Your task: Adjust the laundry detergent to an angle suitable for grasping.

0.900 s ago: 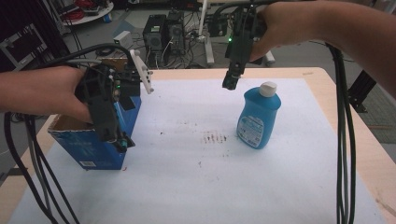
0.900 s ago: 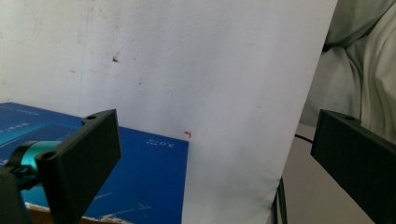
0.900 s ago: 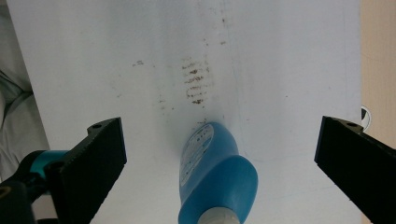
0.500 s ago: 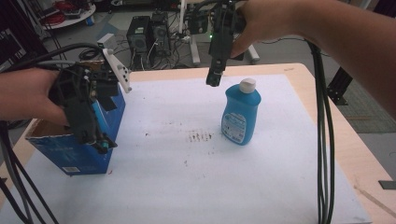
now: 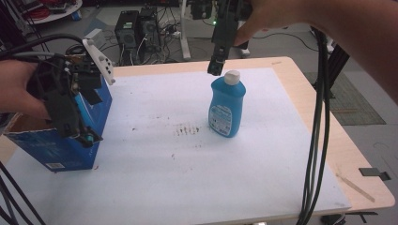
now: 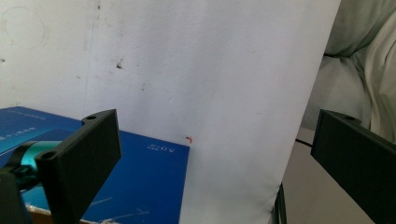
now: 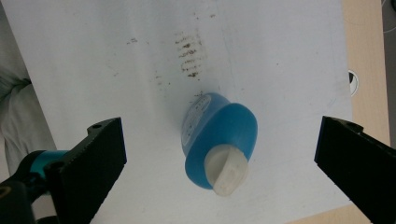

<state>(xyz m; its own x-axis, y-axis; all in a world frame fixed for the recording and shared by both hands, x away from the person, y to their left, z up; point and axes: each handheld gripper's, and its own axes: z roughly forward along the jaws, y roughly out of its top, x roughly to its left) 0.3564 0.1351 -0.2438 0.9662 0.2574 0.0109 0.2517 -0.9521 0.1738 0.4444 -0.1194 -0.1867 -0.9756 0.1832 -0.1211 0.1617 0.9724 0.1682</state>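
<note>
Both pairs of tongs stand wide with nothing between the pads. Nearest the person, the left tongs (image 5: 82, 136) hang point-down over the near corner of a blue cardboard box (image 5: 56, 150) at the left edge of the surface; the hand and the black body of the tool cover most of the box's top, so what the box contains cannot be told. From the left gripper view, a blue face of the box (image 6: 140, 186) runs off the bottom edge, and pale cloth at the right is cut off by the frame. Farther out, on the white sheet (image 5: 187, 178) that covers the wooden surface (image 5: 361, 159), a blue plastic bottle with a white cap (image 5: 226, 105) stands upright near the middle, its long axis vertical and the cap uppermost, its printed label facing the person though the print is too small to read. A patch of dark specks (image 5: 187, 130) lies just to its left. Farthest, the right tongs (image 5: 215, 69) hang point-down just above and a little left of the cap, apart from it; in the right gripper view the bottle (image 7: 219, 140) lies between the two spread jaws, cap nearest the camera. Cables (image 5: 317, 140) drape along the right side.
</note>
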